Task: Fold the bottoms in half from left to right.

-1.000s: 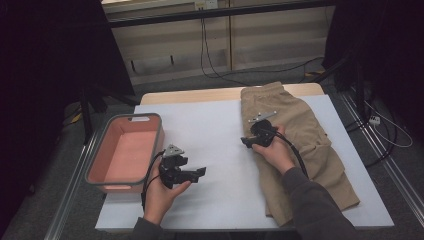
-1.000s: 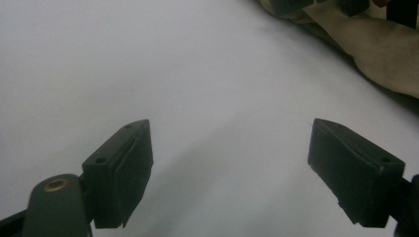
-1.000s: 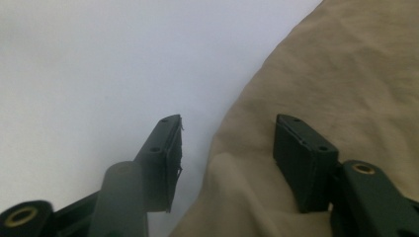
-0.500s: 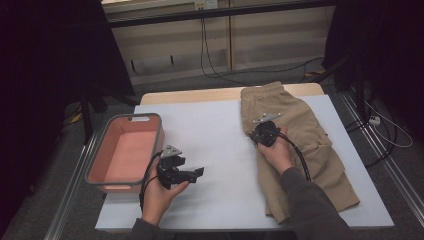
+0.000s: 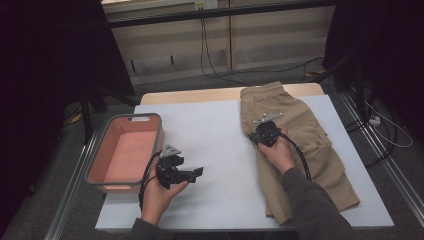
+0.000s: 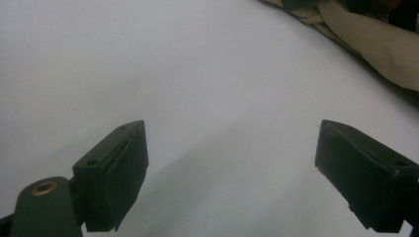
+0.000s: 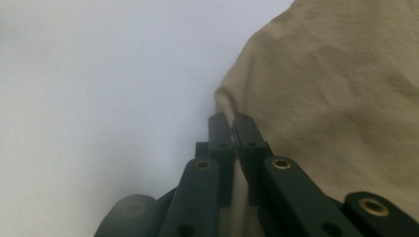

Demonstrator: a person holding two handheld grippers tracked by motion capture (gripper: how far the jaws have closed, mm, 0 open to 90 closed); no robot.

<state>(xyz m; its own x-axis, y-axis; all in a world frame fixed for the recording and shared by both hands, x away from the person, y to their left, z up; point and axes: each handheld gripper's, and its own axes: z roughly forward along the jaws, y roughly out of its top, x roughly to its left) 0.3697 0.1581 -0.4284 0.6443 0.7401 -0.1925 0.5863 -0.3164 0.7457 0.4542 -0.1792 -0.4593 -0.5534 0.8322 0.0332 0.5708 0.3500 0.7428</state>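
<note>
The right gripper point(image 7: 231, 121) pinched the tan shorts' point(image 7: 336, 98) edge — the left gripper point(image 6: 232, 173) gaped wide over the white surface point(image 6: 197, 74).

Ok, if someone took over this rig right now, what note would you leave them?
Right claw: has just closed, now shut on the left edge of the khaki shorts, cloth pinched between the jaws.
Left claw: open, nothing in it, held above the white table cover beside the pink bin.
Shorts lie spread flat on the right side of the table; bin holds nothing.
Done: edge gripped.
Left: likely fold or lift the shorts; a second grip with the left claw would probably help.
</note>
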